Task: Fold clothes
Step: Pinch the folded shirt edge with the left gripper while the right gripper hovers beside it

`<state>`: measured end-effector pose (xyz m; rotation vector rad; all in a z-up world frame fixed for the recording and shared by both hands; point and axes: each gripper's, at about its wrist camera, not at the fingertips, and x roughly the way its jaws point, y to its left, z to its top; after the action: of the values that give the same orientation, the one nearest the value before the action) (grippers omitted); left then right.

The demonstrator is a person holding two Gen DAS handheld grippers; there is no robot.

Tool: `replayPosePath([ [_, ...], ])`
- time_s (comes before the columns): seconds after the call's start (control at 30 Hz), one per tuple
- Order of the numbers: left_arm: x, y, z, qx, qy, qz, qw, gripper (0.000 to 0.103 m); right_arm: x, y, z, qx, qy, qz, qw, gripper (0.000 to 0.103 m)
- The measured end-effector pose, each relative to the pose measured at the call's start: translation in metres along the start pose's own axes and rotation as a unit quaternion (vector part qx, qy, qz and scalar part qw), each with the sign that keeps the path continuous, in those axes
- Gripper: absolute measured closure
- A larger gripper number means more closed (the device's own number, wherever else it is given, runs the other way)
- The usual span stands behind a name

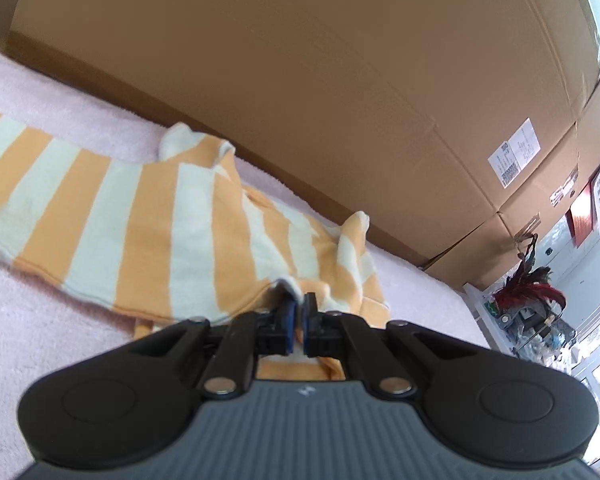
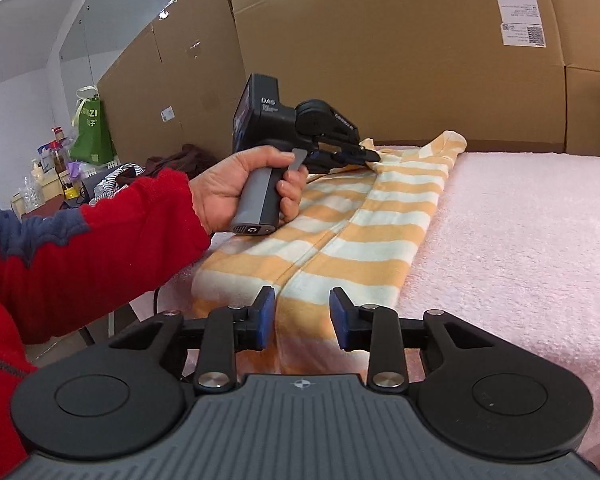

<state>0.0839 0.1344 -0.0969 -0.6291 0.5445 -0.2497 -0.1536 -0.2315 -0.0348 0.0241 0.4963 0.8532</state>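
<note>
Right tool gapes around the striped shirt's near hem, gripping nothing; left tool pinches its far collar on the pink surface. Closing off-target could miss the hem.

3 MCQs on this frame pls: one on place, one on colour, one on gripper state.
1. The striped garment lies on:
A. a pink towel-like cover
B. bare wood
C. a metal tray

2. Its stripes are:
A. blue and grey
B. orange and pale cream
C. red and black

3. The left gripper is:
A. wide open above the cloth
B. out of sight
C. shut on the garment's edge

Key: A, the pink cover spreads beneath it; B, both views show those stripes; C, cloth is pinched between its closed pads, while the right gripper stands open.
</note>
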Motion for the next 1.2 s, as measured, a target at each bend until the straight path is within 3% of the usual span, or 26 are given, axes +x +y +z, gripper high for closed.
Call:
replayPosePath([
  [0.13,0.001,0.000,-0.002,0.004,-0.002,-0.002,1.0000,0.103,-0.002,-0.015,-0.010,0.002,0.046,-0.046,0.998,0.070],
  [0.3,0.003,-0.007,-0.004,0.021,0.001,0.000,0.9998,0.103,0.017,-0.018,-0.022,-0.006,0.058,-0.040,0.998,0.070],
  [0.4,0.004,-0.007,-0.004,0.021,0.002,-0.001,0.9998,0.103,0.027,-0.016,-0.022,-0.007,0.086,-0.013,0.996,0.095],
  [0.57,0.004,-0.005,-0.005,0.015,0.002,-0.005,0.9999,0.103,0.018,-0.005,-0.025,0.001,0.114,0.040,0.993,0.095],
  [0.67,0.004,-0.006,-0.005,0.018,0.002,-0.005,0.9998,0.103,0.019,-0.010,-0.027,0.023,0.134,0.037,0.990,0.094],
  [0.8,0.002,-0.003,-0.005,0.011,0.004,-0.009,0.9999,0.103,0.019,-0.016,-0.027,0.029,0.165,0.025,0.985,0.083],
  [0.9,0.002,0.000,-0.004,0.002,0.004,-0.014,0.9999,0.103,0.001,-0.018,-0.011,0.028,0.122,0.041,0.991,0.083],
  [1.07,0.001,0.002,-0.004,-0.005,0.004,-0.016,0.9999,0.103,-0.002,-0.023,0.023,0.085,-0.008,0.086,0.993,0.083],
  [1.13,0.000,0.004,-0.005,-0.009,0.003,-0.018,0.9998,0.103,0.012,-0.024,0.028,0.105,-0.024,0.084,0.991,0.082],
  [1.2,-0.001,0.006,-0.005,-0.015,0.003,-0.020,0.9997,0.103,0.027,-0.026,0.029,0.116,-0.010,0.074,0.990,0.080],
])
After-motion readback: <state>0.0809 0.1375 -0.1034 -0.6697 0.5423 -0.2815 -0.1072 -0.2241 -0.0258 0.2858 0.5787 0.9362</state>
